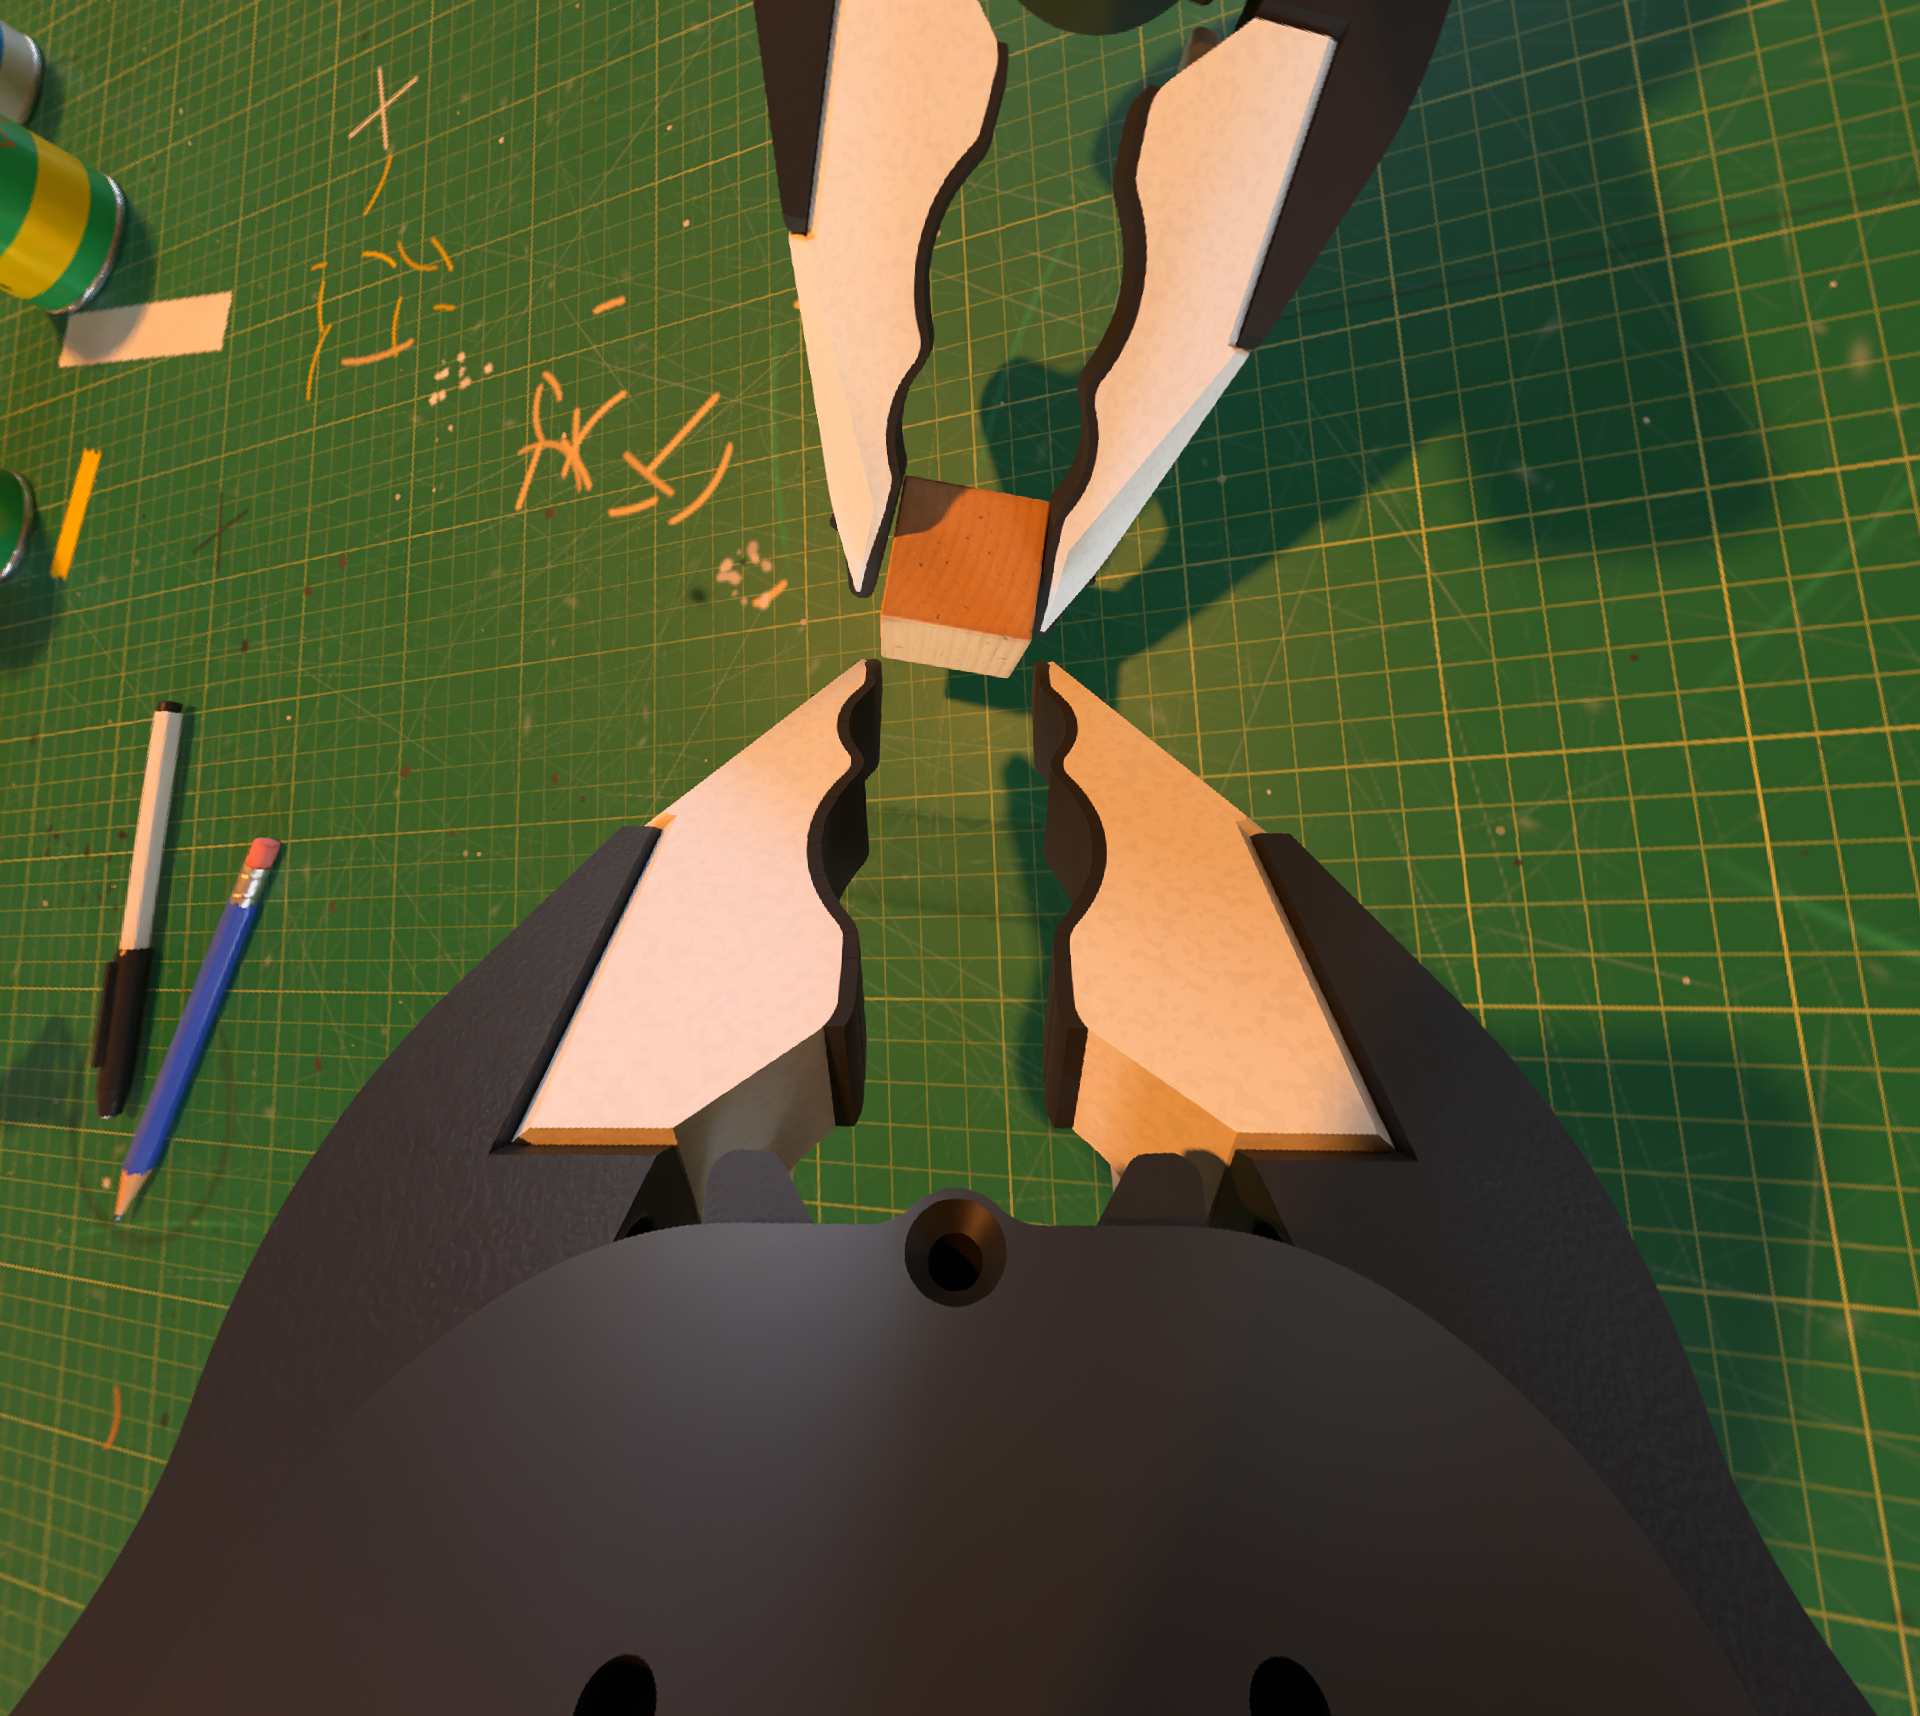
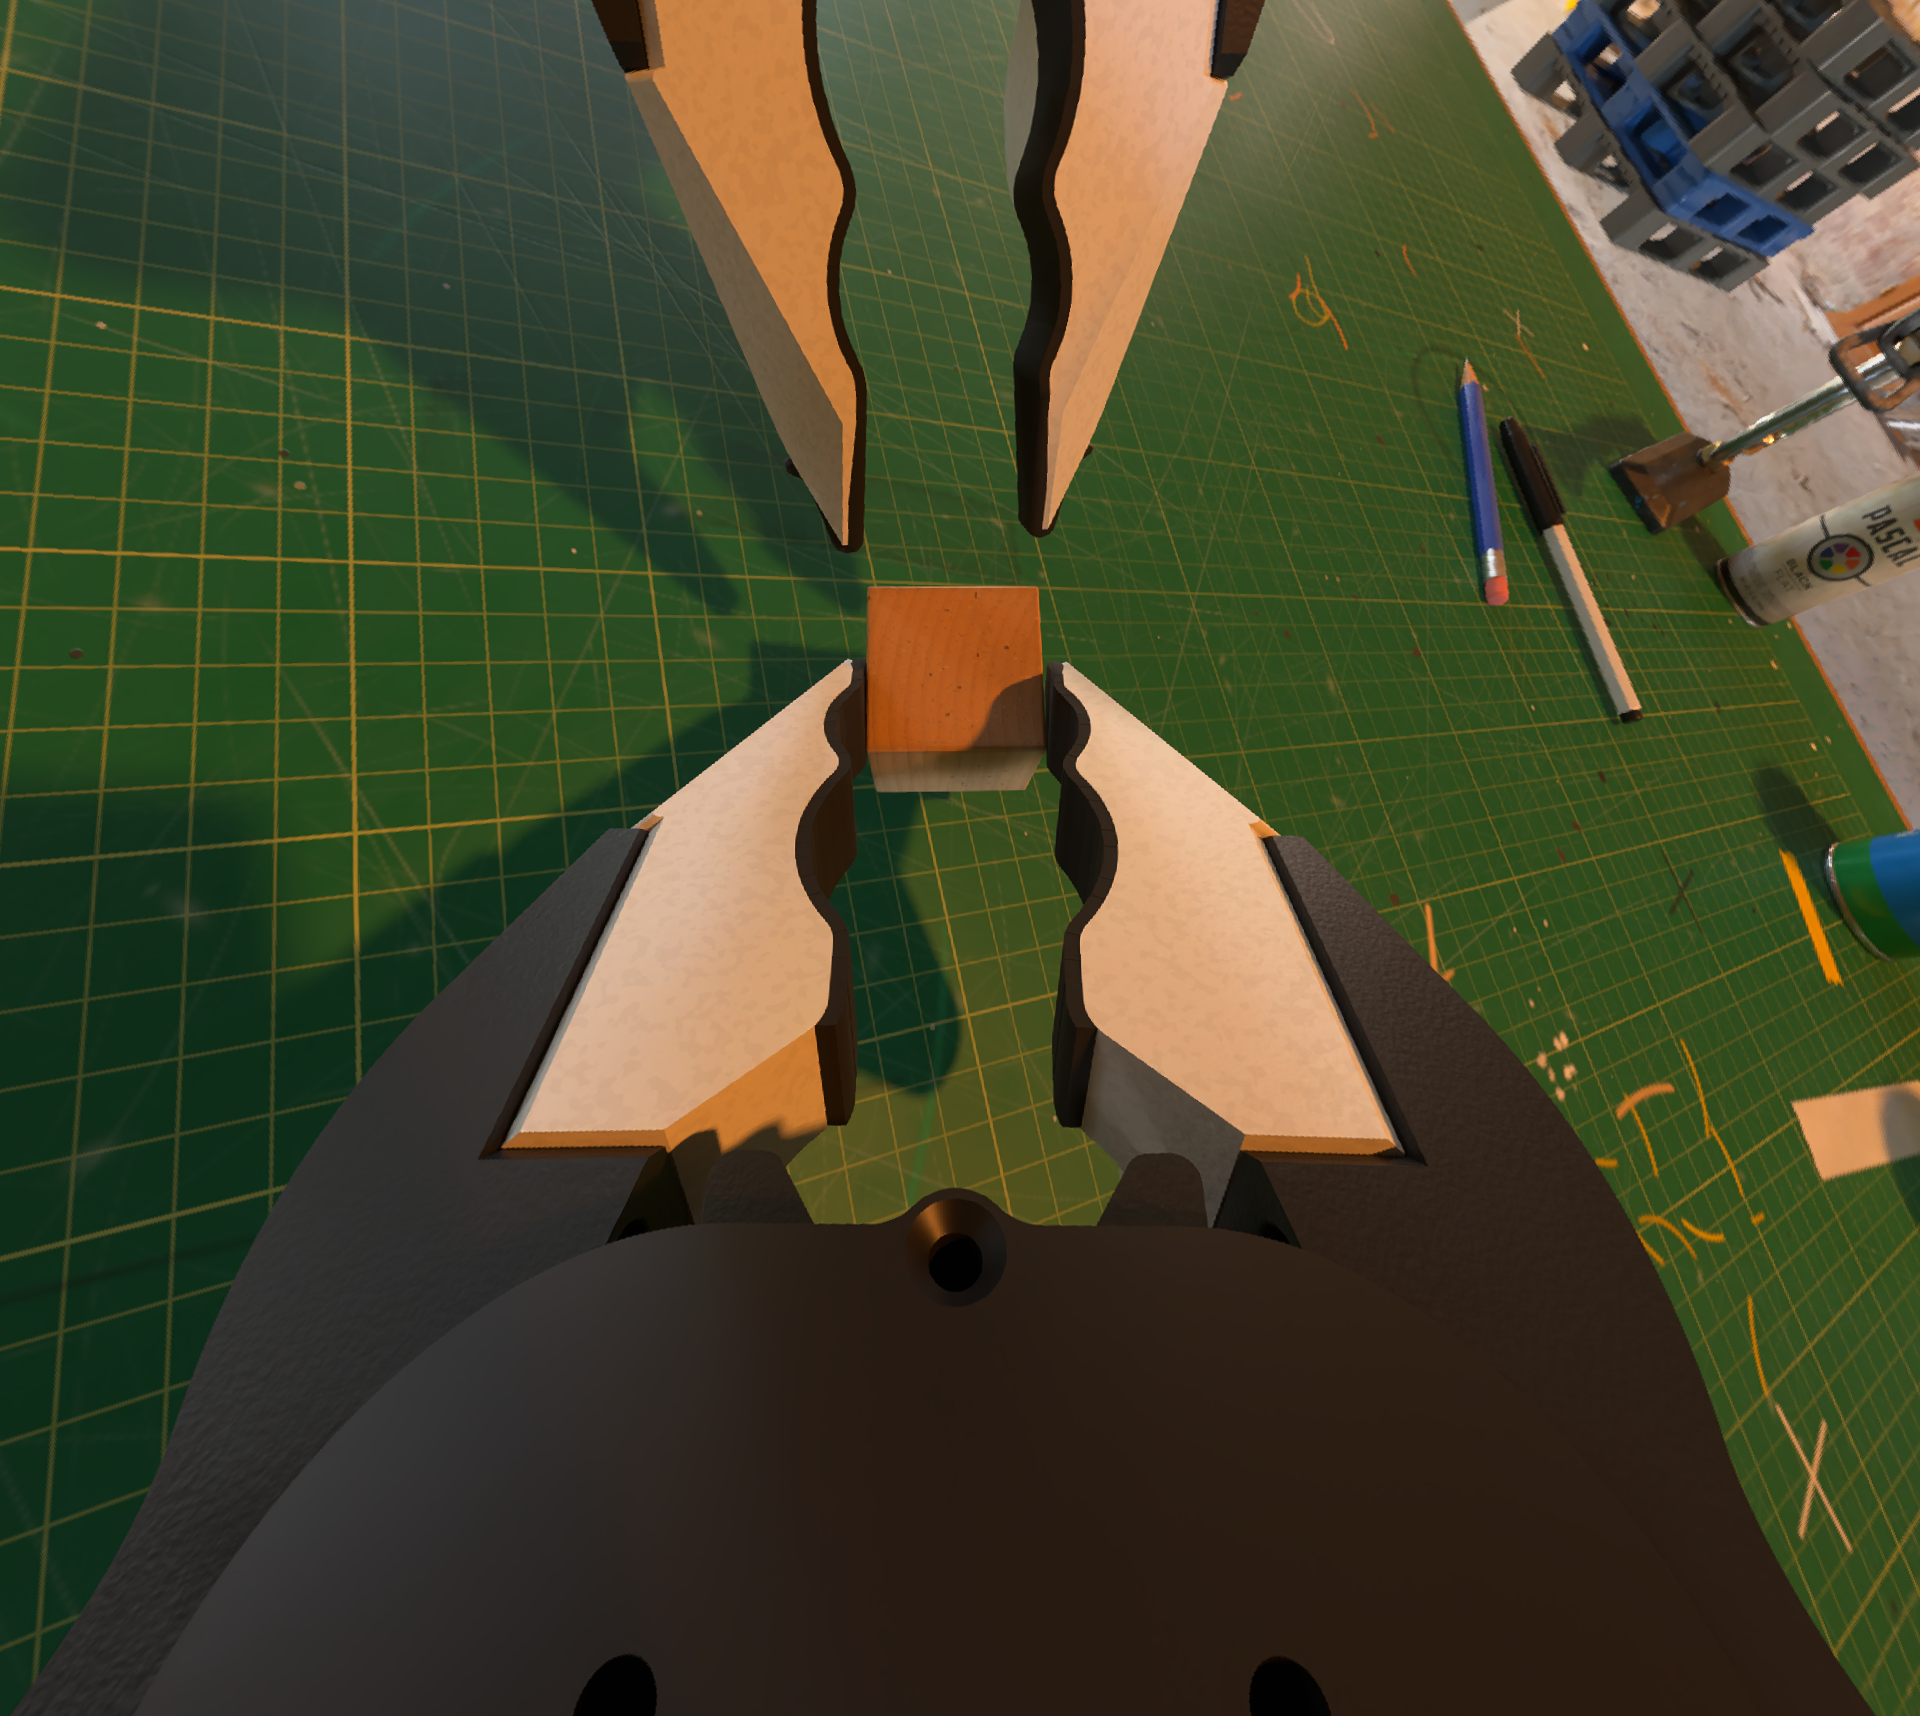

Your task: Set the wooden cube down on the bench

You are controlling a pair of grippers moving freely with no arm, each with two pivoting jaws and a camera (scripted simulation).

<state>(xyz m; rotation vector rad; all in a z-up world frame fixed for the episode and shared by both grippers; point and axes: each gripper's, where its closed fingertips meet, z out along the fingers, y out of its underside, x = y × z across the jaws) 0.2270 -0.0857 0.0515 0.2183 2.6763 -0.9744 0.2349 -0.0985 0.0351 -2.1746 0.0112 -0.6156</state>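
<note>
The wooden cube point(image 1: 966, 575) has an orange-brown top and pale sides. My right gripper point(image 1: 951, 601) comes in from the top of the left wrist view and is shut on the cube's two sides. In the right wrist view the cube point(image 2: 951, 679) sits between the tips of my right gripper point(image 2: 956, 679), apparently a little above the green cutting mat point(image 2: 312, 627). My left gripper point(image 1: 958, 669) is open and empty, tips just short of the cube, facing the right one. It also shows in the right wrist view point(image 2: 943, 534), tips apart.
A blue pencil point(image 1: 197, 1012), a black-and-white marker point(image 1: 140, 908), a paper strip point(image 1: 145, 331) and cans point(image 1: 52, 222) lie on the left of the mat. In the right wrist view the bench edge, a spray can point(image 2: 1829, 565) and stacked crates point(image 2: 1745, 77) are at right.
</note>
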